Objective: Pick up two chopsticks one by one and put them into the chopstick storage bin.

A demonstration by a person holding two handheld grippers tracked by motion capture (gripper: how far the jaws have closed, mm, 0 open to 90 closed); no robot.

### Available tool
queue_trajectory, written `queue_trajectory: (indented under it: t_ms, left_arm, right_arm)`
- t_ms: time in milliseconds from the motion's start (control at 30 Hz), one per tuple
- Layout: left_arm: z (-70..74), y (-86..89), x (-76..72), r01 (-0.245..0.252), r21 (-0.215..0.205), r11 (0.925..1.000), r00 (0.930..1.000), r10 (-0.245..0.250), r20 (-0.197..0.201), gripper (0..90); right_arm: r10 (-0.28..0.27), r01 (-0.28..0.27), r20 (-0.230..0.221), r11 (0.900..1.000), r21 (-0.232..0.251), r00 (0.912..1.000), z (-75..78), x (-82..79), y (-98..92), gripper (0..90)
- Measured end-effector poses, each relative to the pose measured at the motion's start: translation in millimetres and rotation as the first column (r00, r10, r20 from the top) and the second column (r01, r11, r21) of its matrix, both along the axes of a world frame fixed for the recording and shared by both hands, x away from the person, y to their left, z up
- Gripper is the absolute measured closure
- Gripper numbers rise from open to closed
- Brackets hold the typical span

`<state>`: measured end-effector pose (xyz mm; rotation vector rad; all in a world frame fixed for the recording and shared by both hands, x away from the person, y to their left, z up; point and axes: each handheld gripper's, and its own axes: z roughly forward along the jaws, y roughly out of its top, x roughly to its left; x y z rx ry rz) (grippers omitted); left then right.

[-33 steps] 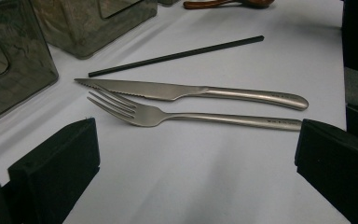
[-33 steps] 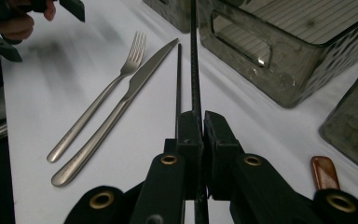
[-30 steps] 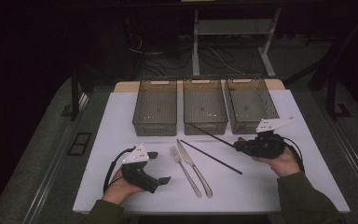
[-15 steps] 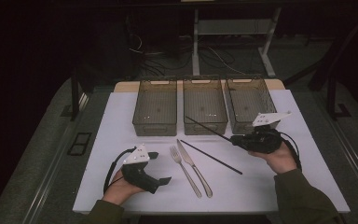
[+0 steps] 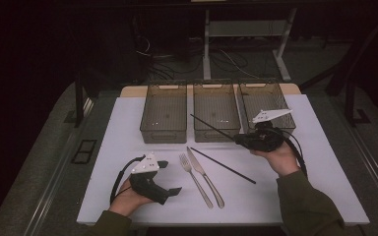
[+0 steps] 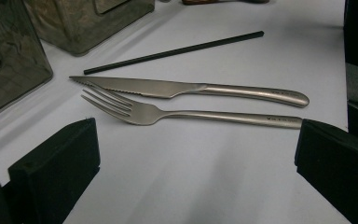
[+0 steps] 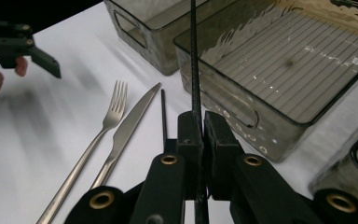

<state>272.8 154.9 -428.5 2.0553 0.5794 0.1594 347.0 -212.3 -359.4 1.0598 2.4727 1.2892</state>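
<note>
My right gripper (image 5: 240, 140) is shut on a thin black chopstick (image 5: 211, 126), held above the mat with its far end slanting over the front of the middle bin (image 5: 215, 92). In the right gripper view the jaws (image 7: 204, 126) pinch that chopstick (image 7: 194, 65) between the pads. A second black chopstick (image 5: 222, 165) lies on the white mat beside a steel knife (image 5: 205, 169) and fork (image 5: 195, 173). My left gripper (image 5: 171, 177) rests open on the mat to their left. Its view (image 6: 193, 154) looks at the fork (image 6: 186, 114), knife (image 6: 191, 88) and lying chopstick (image 6: 172, 52).
Three clear plastic bins stand in a row at the back of the mat: left (image 5: 162, 129), middle, right (image 5: 268, 91). The white mat (image 5: 128, 147) has bare room at its left and right sides. Dark floor and cables lie beyond the table.
My right gripper has lifted and carried the held chopstick back toward the bins, its tip now over the middle bin's front. The left gripper has stayed put.
</note>
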Motion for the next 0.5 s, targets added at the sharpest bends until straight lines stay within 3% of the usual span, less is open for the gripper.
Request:
queue_trajectory:
  t_ms: [500]
  left_arm:
    - [0.3, 0.5, 0.2, -0.001, 0.001, 1.0000, 1.0000, 0.001, 0.005, 0.0]
  right_arm:
    - [-0.052, 0.052, -0.003, 0.999, -0.003, 0.9986, 15.4, 25.1, 27.7, 85.9]
